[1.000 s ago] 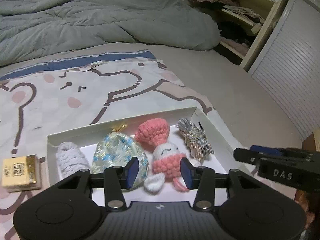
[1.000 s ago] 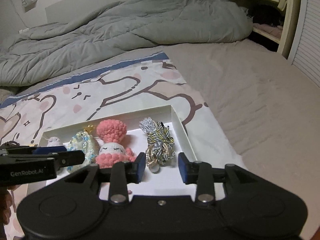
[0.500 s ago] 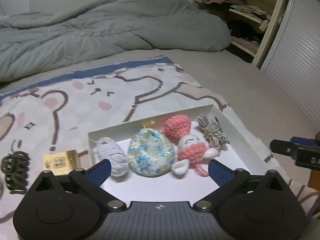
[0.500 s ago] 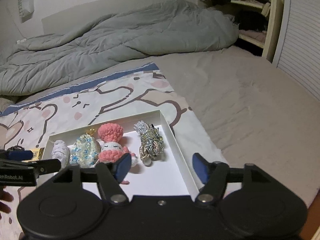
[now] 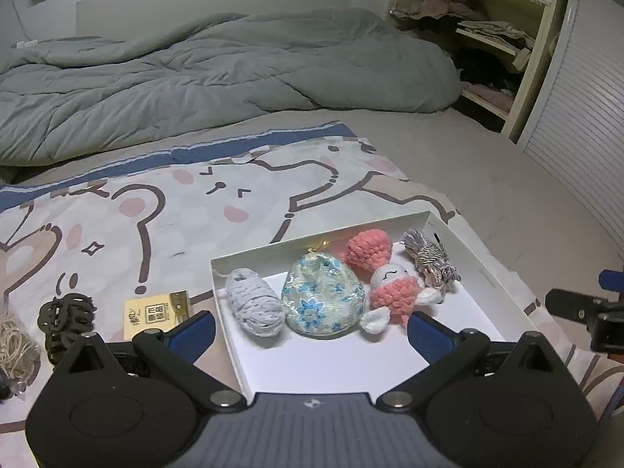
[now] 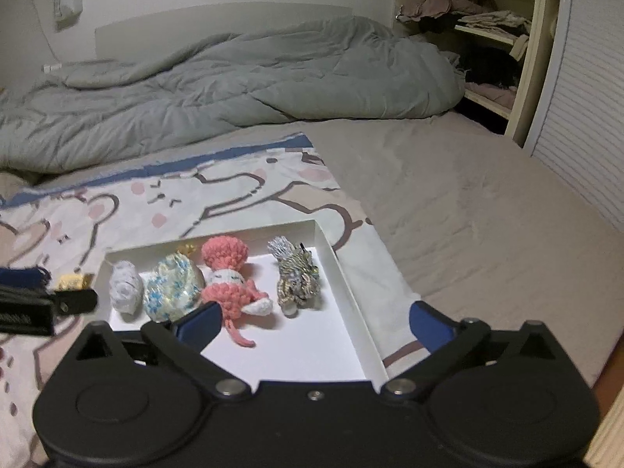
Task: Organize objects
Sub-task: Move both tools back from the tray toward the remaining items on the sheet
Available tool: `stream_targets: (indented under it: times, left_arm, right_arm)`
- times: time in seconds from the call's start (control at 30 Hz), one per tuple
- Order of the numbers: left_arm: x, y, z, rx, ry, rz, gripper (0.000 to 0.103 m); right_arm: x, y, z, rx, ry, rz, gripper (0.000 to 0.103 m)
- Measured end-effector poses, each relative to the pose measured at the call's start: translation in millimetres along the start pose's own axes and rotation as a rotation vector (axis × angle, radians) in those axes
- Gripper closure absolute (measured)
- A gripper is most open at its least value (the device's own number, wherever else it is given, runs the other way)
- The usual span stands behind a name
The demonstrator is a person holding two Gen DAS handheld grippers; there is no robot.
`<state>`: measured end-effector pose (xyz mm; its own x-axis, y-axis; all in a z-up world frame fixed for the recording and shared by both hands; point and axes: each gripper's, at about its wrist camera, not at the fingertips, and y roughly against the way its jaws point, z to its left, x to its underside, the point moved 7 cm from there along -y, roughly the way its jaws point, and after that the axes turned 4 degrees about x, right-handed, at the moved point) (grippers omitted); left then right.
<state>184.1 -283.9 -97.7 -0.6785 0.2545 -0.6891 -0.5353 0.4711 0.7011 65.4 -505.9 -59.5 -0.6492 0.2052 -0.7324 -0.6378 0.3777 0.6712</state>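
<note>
Both claws, left gripper (image 5: 312, 333) and right gripper (image 6: 316, 325), gape wide, holding nothing; the shallow white cardboard box (image 5: 487, 269) keeps its four trinkets along the far wall, near floor bare.

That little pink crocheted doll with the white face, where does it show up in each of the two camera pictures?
Left wrist view: the pink crocheted doll lies right of centre, in the white box, between the floral pouch and the tassel charm.
Right wrist view: the doll lies left of centre.
Shared landmark: the floral pouch, on the doll's left in both.
</note>
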Motion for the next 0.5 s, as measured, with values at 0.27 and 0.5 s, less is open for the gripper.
stream_targets:
  times: [0.27, 0.5]
  left_arm:
    - [3, 14, 11, -0.018, 0.002, -0.009, 0.000]
    - [2, 32, 36, -0.051, 0.025, -0.029, 0.000]
  right_arm:
    - [0, 6, 3, 0.021, -0.016, 0.000, 0.000]
    - [-5, 8, 29, -0.009, 0.006, -0.011, 0.000]
